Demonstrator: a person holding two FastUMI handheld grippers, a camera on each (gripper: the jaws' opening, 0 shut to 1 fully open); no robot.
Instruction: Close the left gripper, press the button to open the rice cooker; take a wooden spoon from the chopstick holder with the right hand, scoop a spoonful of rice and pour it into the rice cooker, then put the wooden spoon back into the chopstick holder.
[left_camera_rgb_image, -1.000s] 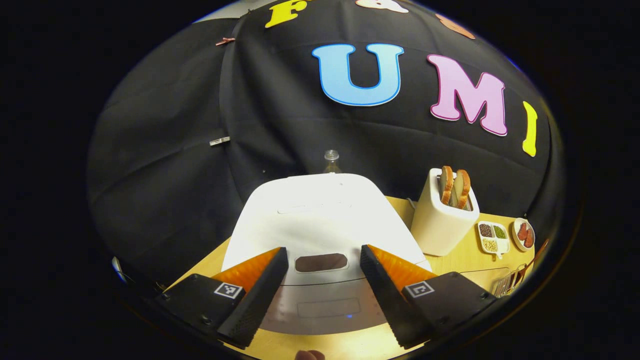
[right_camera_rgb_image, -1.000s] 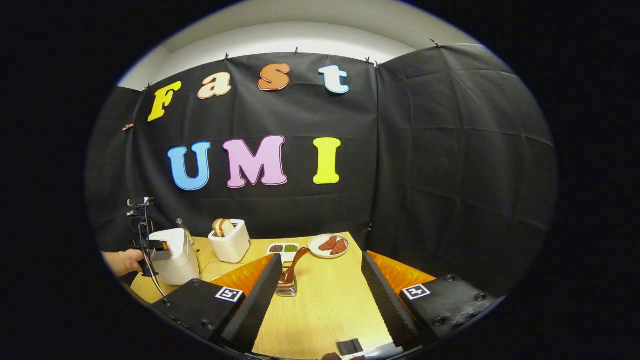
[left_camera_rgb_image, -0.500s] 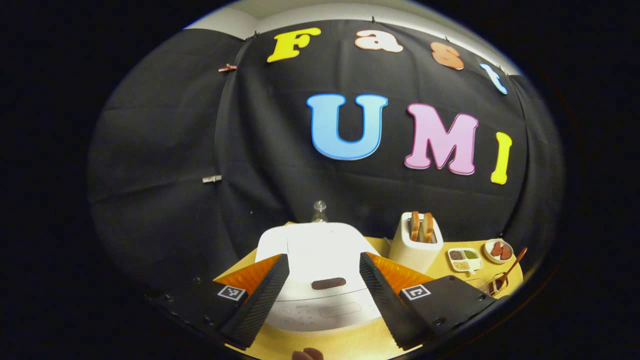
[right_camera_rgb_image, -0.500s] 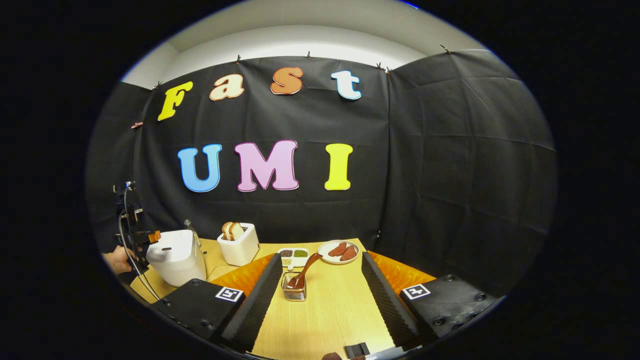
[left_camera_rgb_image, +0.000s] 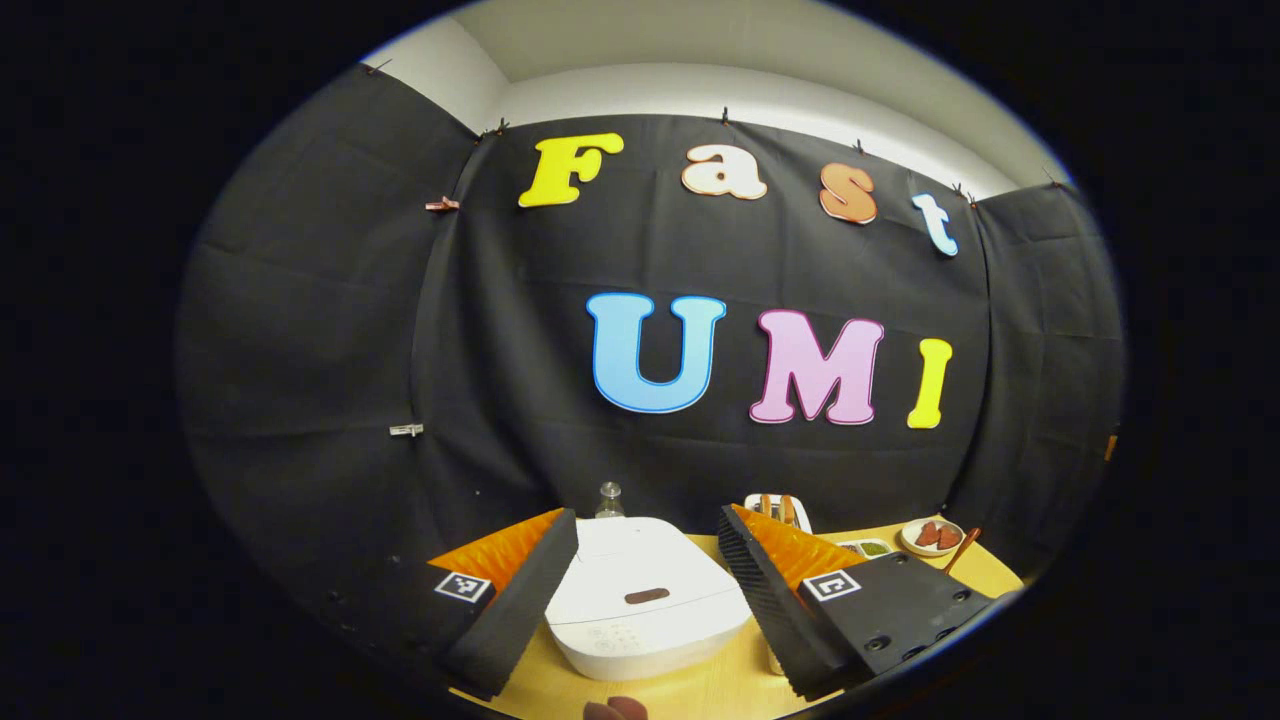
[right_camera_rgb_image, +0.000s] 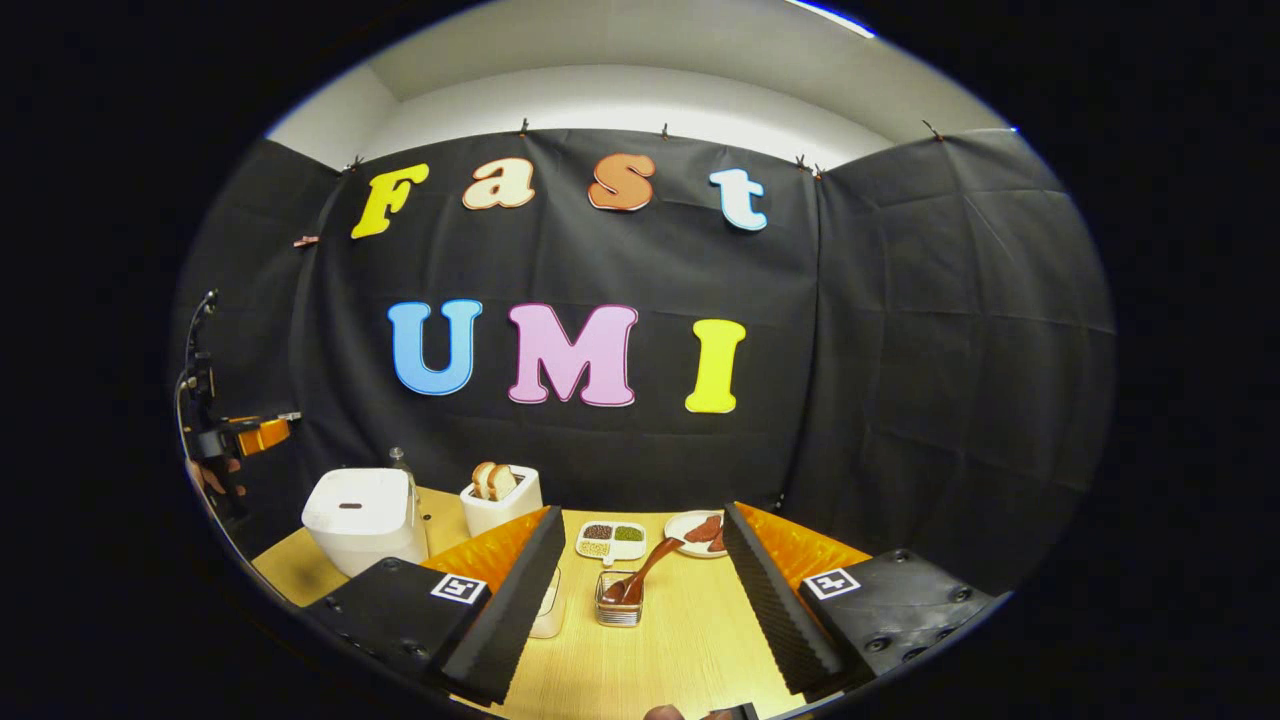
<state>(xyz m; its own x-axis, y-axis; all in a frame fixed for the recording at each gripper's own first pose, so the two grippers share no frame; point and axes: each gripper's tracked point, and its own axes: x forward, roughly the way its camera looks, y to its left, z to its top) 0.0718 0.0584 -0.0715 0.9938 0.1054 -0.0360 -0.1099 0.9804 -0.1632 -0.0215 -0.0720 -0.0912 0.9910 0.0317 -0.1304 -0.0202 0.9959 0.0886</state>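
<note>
Both tools gape wide (holding nothing); toaster (right_camera_rgb_image: 502, 497) and plate (right_camera_rgb_image: 698, 530) flank chopstick holder (right_camera_rgb_image: 619, 598).

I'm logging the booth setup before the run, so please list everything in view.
white plastic rice cooker: one, white, table's left end, lid shut
white toaster with bread slices: one, white, right of the cooker
clear bottle: one, clear, behind the cooker
white divided dish of grains: one, white, table middle
round plate of reddish food: one, white, right of the dish
brown wooden spoon: one, brown, standing in clear chopstick holder
light wooden table: one
left hand-held gripper: open
right hand-held gripper: open
</note>
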